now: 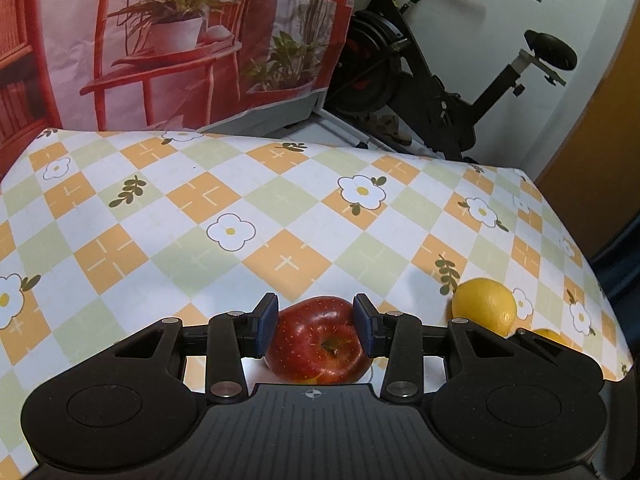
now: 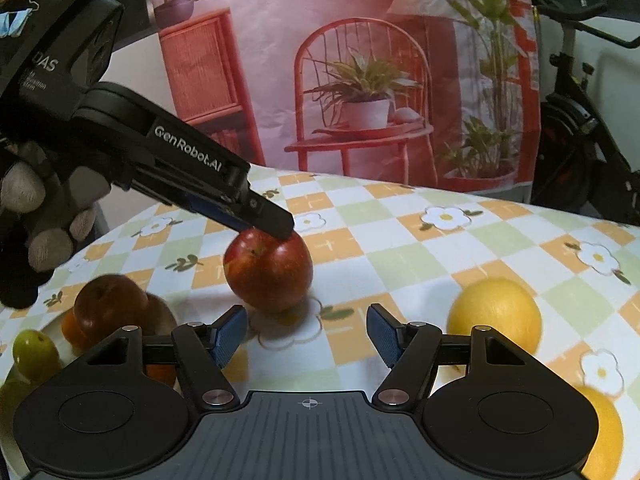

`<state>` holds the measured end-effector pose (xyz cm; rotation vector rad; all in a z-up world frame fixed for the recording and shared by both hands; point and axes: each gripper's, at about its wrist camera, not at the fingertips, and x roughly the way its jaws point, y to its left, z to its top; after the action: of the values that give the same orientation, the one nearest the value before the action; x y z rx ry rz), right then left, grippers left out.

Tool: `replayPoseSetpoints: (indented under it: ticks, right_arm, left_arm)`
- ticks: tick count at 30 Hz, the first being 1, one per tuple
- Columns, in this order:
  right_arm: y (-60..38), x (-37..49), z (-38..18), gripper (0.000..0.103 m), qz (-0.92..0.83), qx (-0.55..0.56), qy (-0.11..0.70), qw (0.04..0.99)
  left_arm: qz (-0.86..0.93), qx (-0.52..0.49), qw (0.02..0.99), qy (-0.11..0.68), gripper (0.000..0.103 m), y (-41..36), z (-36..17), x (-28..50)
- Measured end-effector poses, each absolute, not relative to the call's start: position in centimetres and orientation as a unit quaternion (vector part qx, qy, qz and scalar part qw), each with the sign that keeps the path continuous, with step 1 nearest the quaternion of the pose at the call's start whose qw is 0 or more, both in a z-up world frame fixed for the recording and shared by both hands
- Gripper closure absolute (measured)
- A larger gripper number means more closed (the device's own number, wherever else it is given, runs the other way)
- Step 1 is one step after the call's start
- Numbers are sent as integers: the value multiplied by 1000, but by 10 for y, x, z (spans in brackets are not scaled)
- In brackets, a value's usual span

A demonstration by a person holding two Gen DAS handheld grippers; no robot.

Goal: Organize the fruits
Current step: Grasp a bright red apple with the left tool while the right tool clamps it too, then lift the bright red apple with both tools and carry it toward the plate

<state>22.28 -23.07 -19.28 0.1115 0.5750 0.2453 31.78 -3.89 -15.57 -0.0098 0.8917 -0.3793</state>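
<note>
Apple (image 1: 320, 344) partly hidden between left hand-held gripper (image 1: 316, 322) pads.

A red apple (image 2: 269, 274) sat stem-up on the bench (image 2: 400, 240). 2 yellow citrus fruits (image 2: 494, 314) lay well to its right; a darker apple (image 2: 108, 306) and green fruit (image 2: 35, 354) sat left, piled together.

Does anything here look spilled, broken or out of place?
Nothing looks spilled or damaged. The red apple sits tilted, stem sideways, only because the left gripper has its jaws clamped on it. Two yellow citrus fruits lie loose on the tablecloth, apart from the piled fruit.
</note>
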Motion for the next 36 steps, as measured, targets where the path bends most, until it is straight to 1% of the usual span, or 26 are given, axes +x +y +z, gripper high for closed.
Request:
replayPoseSetpoints:
  ticks: [10,14,17,18,19,30,32,36]
  right_arm:
    - [-208,257,-195,41,141,16,291,946]
    - [-203,271,-197,39,148,15,296,943]
    - [-200,279,-201,44,155,10,310,938]
    - [-200,280,-203,49,160,10,315,935]
    - [-201,280,-204,51,165,13,317,934]
    - [-207,278,-206,51,170,32,317,932]
    - [-208,277,-206,51,170,35,318,932]
    - [-211,277,-206,52,170,42,319,932]
  left_arm:
    - [-186,-18,887,422,59,-36,-159,324]
    - [-189,-20,887,422,59,-35,-159,325]
    - [-190,-24,886,423,59,-34,-160,327]
    - [-191,-26,885,424,59,-33,-160,328]
    - [-191,-29,884,425,59,-32,-160,329]
    - [-216,-65,867,444,58,-12,-162,327]
    - [-223,-70,862,449,60,-9,-164,327]
    - [-229,-55,861,451,59,-13,-167,325]
